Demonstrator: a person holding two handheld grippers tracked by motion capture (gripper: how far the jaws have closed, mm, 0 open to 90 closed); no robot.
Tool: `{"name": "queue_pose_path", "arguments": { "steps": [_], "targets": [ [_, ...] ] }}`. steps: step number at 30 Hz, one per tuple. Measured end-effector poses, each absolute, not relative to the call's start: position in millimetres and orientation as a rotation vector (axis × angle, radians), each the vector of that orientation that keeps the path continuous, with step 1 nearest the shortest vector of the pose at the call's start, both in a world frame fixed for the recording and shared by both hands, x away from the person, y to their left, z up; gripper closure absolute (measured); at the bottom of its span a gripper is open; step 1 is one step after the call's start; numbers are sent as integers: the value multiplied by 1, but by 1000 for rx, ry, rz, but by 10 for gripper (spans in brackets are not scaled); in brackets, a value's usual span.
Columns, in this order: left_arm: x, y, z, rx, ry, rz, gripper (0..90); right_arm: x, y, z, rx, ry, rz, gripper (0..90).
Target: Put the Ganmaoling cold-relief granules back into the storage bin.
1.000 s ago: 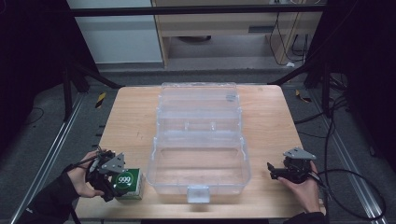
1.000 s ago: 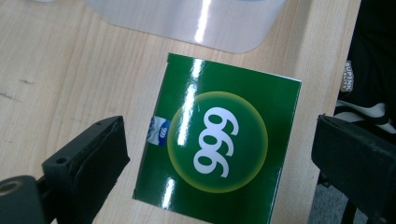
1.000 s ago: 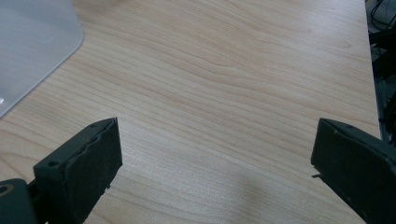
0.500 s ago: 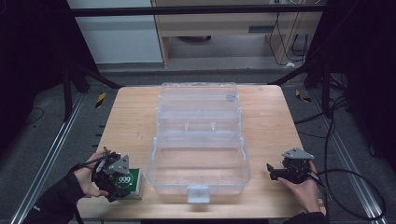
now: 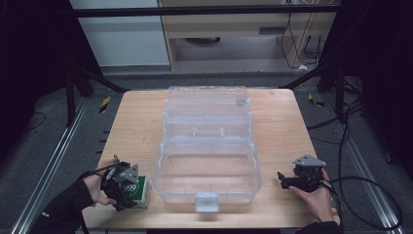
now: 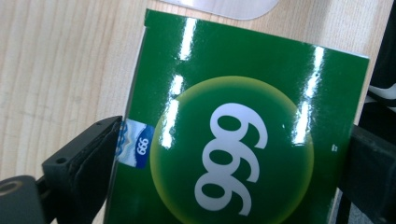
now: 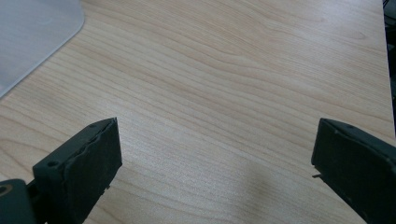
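Green box [image 5: 135, 190] between left gripper [image 5: 127, 187] jaws, beside clear case [image 5: 208, 168].

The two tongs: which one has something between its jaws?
The left tongs, at the table's near left corner: their jaws flank the glossy green cardboard box marked 999. The right tongs stand open over bare wood.

From where I stand, a wooden table [image 5: 131, 126] spreads before me. Beyond its far edge I see a pale cabinet front [image 5: 126, 44] and a wooden shelf unit [image 5: 219, 34] against the back. Black cables [image 5: 360, 190] loop over the grey floor at my right, and a yellow-and-black striped strip [image 5: 104, 104] lies on the floor at my left.
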State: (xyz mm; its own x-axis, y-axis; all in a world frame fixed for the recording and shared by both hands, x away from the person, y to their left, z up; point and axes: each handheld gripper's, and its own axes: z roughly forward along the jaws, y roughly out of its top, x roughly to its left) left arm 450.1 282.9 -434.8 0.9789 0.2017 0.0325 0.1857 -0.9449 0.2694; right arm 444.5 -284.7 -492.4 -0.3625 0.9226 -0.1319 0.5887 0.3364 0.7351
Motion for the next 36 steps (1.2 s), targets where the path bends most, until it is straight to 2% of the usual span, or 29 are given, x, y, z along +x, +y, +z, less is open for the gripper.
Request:
{"name": "queue_pose_path", "arguments": {
  "steps": [6,14,23,36],
  "targets": [
    [451,282,-438,2863,273,69,52,445,-285,-492,1312,2067,806,21],
    [450,285,-434,2852,296,59,125,445,-284,-493,1310,2071,804,21],
    [447,286,-430,2869,318,56,139,445,-284,-493,1308,2075,799,21],
    [442,290,-392,2817,311,116,141,444,-284,-493,1311,2074,805,21]
  ]
}}
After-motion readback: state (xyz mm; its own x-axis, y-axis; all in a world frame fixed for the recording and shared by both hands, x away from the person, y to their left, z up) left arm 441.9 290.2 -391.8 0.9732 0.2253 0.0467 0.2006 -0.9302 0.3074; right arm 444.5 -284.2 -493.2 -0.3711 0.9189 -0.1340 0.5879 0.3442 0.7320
